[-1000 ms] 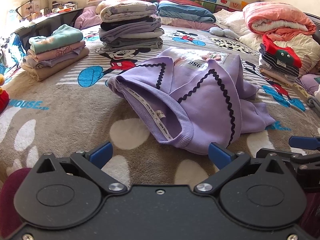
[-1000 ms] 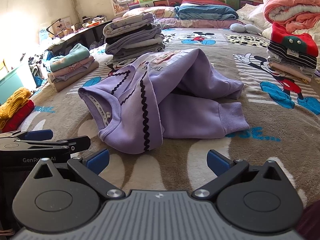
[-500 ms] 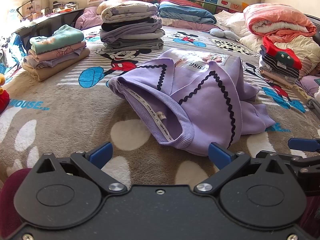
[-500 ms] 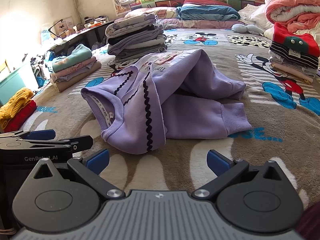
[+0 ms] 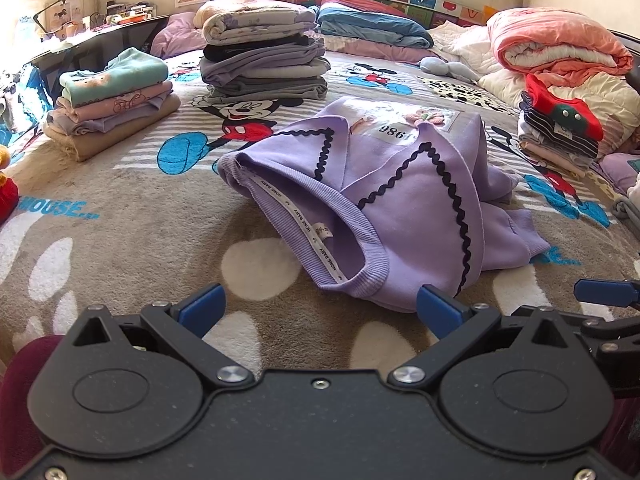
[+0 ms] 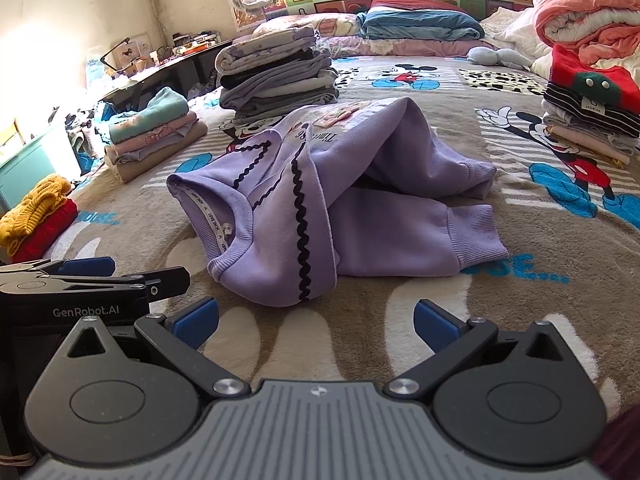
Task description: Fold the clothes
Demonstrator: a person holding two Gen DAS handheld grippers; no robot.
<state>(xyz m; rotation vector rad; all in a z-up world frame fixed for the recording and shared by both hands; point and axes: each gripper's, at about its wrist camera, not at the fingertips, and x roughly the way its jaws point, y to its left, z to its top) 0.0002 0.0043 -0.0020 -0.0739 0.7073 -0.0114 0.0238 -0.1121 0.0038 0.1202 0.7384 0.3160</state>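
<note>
A lilac sweatshirt (image 5: 404, 196) with black wavy trim lies crumpled on the bed blanket (image 5: 120, 240), its neck opening towards me and both sleeves folded across to the right (image 6: 420, 232). My left gripper (image 5: 320, 310) is open just in front of the neck hem, nothing between its blue pads. My right gripper (image 6: 316, 322) is open too, low over the blanket short of the sweatshirt's near edge. The left gripper's body shows at the left of the right wrist view, beside the right one.
Folded stacks stand around: a tall grey and lilac pile (image 5: 262, 60) behind the sweatshirt, a pastel pile (image 5: 114, 100) at left, a red and striped pile (image 5: 560, 128) at right. A yellow and red knit (image 6: 36, 216) lies far left. Rolled quilts (image 5: 556, 44) sit at back right.
Both grippers have eased back and slightly up from the sweatshirt, staying open. The sweatshirt lies as before.
</note>
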